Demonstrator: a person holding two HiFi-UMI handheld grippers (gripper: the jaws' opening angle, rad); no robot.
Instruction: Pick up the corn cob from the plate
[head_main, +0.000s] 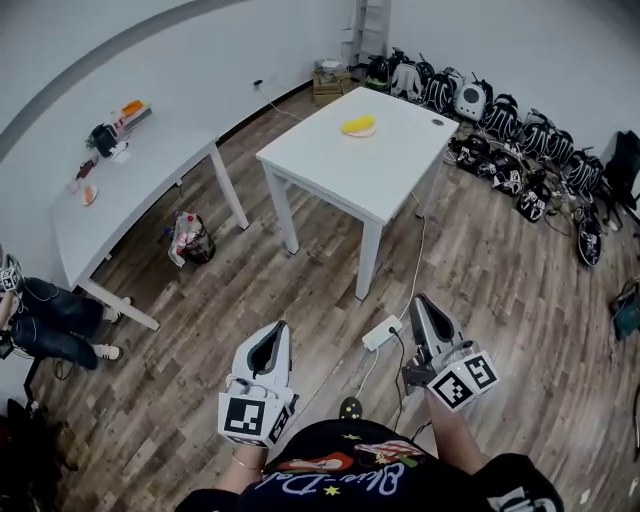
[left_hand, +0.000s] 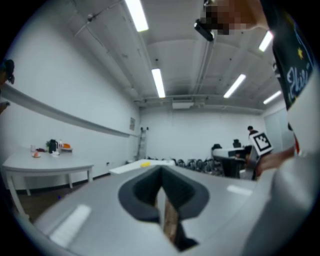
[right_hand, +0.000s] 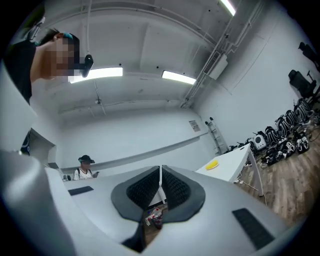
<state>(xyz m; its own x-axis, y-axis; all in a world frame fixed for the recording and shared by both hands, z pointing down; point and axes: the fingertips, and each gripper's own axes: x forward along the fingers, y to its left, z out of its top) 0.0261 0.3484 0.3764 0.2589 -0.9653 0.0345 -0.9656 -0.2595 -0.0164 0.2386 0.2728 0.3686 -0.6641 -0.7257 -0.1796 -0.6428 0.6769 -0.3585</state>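
Observation:
A small yellow shape, the corn cob (head_main: 358, 125) on its plate, lies on the white table (head_main: 330, 160) far ahead of me; cob and plate are too small to tell apart. The same yellow shape, the corn cob (left_hand: 145, 163), shows far off in the left gripper view, and as the corn cob (right_hand: 212, 164) in the right gripper view. My left gripper (head_main: 278, 328) and right gripper (head_main: 420, 300) are held close to my body over the wooden floor, well short of the table. On the left gripper (left_hand: 161, 172) and the right gripper (right_hand: 160, 170) the jaws are shut with nothing between them.
A second white table (head_main: 120, 190) with small items stands at the left, a bag (head_main: 190, 238) on the floor beside it. Several backpacks (head_main: 520, 140) line the right wall. A power strip (head_main: 381, 332) and cable lie on the floor ahead. A person (head_main: 50, 320) sits at the far left.

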